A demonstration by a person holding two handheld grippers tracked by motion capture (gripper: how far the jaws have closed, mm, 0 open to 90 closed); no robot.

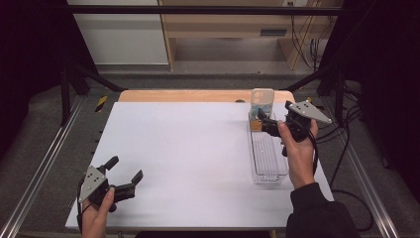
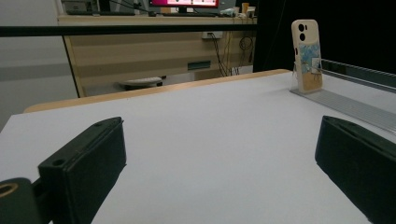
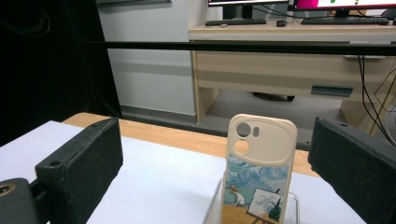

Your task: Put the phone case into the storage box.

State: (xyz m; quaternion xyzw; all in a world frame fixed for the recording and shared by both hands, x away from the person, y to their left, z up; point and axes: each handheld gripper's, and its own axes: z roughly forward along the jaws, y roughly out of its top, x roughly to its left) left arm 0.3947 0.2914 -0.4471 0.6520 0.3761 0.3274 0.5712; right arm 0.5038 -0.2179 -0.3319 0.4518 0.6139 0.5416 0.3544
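Note:
A cream phone case (image 1: 261, 104) with a painted scene stands upright at the far end of a long clear slotted tray (image 1: 270, 158) on the right of the white table (image 1: 188, 148). My right gripper (image 1: 264, 124), held in a hand, hovers just behind the case and is open. In the right gripper view the phone case (image 3: 259, 172) stands a little ahead between the spread jaws of my right gripper (image 3: 217, 135), untouched, with the tray (image 3: 212, 205) rim below it. My left gripper (image 1: 127, 167) rests open near the front left corner. From my left gripper (image 2: 219, 140) the phone case (image 2: 307, 51) and tray (image 2: 345, 102) lie far off.
A wooden strip (image 1: 198, 95) borders the table's far edge. Metal frame rails (image 1: 44, 163) run along both sides, and cables (image 1: 346, 144) trail on the floor at the right. A wooden desk (image 3: 289, 56) with monitors stands beyond the table.

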